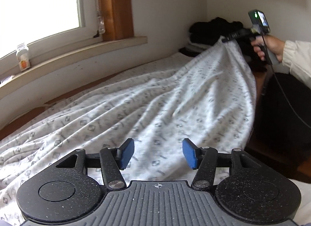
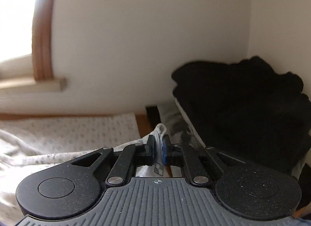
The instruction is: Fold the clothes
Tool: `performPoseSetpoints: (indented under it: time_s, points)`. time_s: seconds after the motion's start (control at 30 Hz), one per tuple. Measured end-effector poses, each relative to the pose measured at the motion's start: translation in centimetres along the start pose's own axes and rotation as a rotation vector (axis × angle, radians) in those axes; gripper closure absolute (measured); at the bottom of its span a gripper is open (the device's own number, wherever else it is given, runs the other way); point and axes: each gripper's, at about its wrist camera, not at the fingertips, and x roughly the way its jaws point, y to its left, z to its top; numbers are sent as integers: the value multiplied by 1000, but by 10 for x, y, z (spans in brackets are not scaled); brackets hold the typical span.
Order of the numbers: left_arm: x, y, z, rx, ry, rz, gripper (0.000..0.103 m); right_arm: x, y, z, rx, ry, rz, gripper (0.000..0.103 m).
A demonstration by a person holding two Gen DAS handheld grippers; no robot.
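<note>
The white knit garment with a small grey printed pattern [image 1: 155,97] lies spread and rumpled over the surface ahead of and beneath your left gripper [image 1: 158,154], and one far corner of it is lifted off the surface – that corner is pinched in your right gripper [image 2: 159,149], whose jaws are nearly closed with a bunched fold of the white cloth pressed between the pads. Your left jaws stand about half open with nothing between them; the cloth runs under and past them, not gripped. From the left jaws the garment's long axis runs away and to the right, rising to the raised corner, so the slack near edge lies just below and in front of the left jaws while the right hand [image 1: 270,47] already holds the far end. The coming move, I judge, turns on that: the left is the nearer one to take the loose near edge. The cloth rests on a flat brown wooden surface [image 1: 25,117], bare at its far margin. Beyond the right jaws sits a heap of black clothing [image 2: 243,97] in the corner of the white walls; left of both jaws a window with a wooden frame [image 1: 118,6], and a small clear jar [image 1: 23,56] on its sill.
</note>
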Motion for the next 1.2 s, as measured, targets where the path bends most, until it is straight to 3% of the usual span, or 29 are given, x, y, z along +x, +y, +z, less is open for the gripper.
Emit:
performPoseSetpoints:
  time_s: [0.03,0.1,0.4,0.47,0.53,0.73,0.93,1.2]
  points:
    - [2,2,1,-1,1,0,41,1,1,-4,-4,12,-20,84]
    - [5,6,5,3,2,1,38,1,2,-13,-2,38,-57,61]
    - [23,48,30,-20,-9,86,35,-43,-23,-66,55,95,15,61]
    - [30,57,34,-16,1,102,35,-56,-24,-83,55,46,-3,61]
    - [36,65,37,-13,15,111,35,-67,-27,-94,79,-9,44,62]
    - [39,81,33,-48,23,103,33,-63,-35,-117,100,1,111,63]
    - [40,95,37,-84,-2,75,31,-64,-26,-124,75,-21,160,62]
    - [44,116,33,-82,27,130,30,-84,-46,-136,55,-22,133,63]
